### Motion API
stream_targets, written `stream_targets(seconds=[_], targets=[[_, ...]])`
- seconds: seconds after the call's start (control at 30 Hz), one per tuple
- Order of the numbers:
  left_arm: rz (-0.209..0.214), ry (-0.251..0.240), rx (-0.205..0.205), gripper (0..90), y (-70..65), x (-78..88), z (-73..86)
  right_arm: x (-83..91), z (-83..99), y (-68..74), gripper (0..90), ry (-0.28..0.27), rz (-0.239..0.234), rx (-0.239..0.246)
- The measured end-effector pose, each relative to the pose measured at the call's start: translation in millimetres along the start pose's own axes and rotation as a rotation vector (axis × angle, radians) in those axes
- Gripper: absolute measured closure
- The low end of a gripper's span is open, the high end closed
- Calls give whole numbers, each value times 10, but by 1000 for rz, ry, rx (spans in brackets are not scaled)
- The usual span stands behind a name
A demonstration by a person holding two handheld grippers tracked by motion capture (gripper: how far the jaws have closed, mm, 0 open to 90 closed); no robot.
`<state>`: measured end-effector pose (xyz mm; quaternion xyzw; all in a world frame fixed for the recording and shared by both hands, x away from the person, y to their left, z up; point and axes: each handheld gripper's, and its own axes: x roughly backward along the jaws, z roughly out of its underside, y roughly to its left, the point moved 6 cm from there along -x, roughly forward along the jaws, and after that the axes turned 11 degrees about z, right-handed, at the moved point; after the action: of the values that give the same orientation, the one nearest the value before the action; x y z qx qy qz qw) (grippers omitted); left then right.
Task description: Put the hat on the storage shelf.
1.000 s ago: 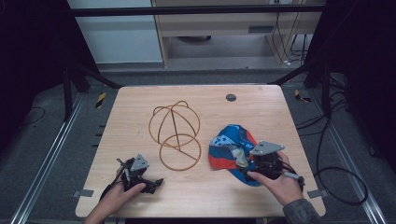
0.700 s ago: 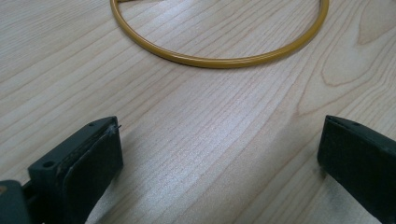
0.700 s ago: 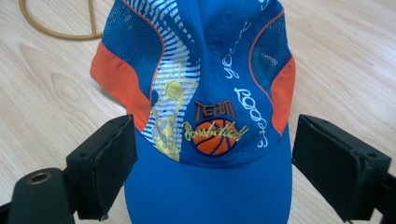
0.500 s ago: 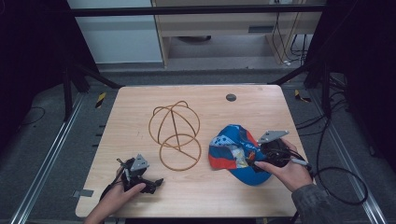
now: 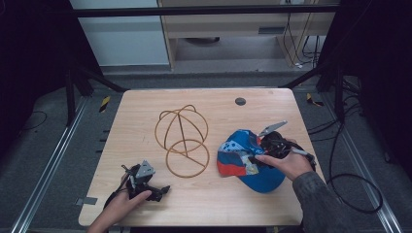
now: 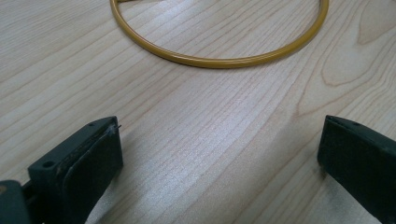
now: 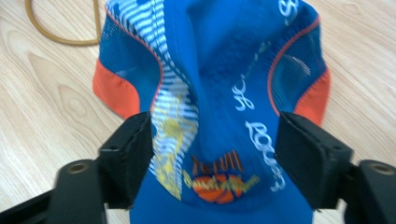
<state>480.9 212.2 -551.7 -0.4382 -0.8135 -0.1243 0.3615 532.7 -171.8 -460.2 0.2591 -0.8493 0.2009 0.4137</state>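
Blue cap [image 5: 248,160] w/ orange side panels lies near the surface's [image 5: 145,111] right edge, toward your near side. Your right claw [image 7: 212,161] sits over it, jaws partway open and just been closing, cap fabric bunched between them; can't tell if pads press yet. Left claw [image 6: 219,154] rests at near-left corner, jaws wide, bare wood between, yellow wire frame [image 5: 182,141] just ahead.
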Motion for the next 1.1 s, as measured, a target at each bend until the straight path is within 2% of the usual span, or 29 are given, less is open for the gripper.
stream_targets(seconds=[0.07,0.27,0.53,0.7,0.77,1.1], targets=[[0,0,0,0,0,0,0,-29,-40,8,343,-3,-14,-17],[0,0,0,0,0,0,0,-92,-107,40,462,5,-31,-14],[0,0,0,0,0,0,0,-176,-129,107,582,30,-49,20],[0,0,0,0,0,0,0,-180,-132,116,835,41,-75,30],[0,0,0,0,0,0,0,-167,-129,112,885,43,-81,33],[0,0,0,0,0,0,0,-44,-165,54,898,12,-93,27]])
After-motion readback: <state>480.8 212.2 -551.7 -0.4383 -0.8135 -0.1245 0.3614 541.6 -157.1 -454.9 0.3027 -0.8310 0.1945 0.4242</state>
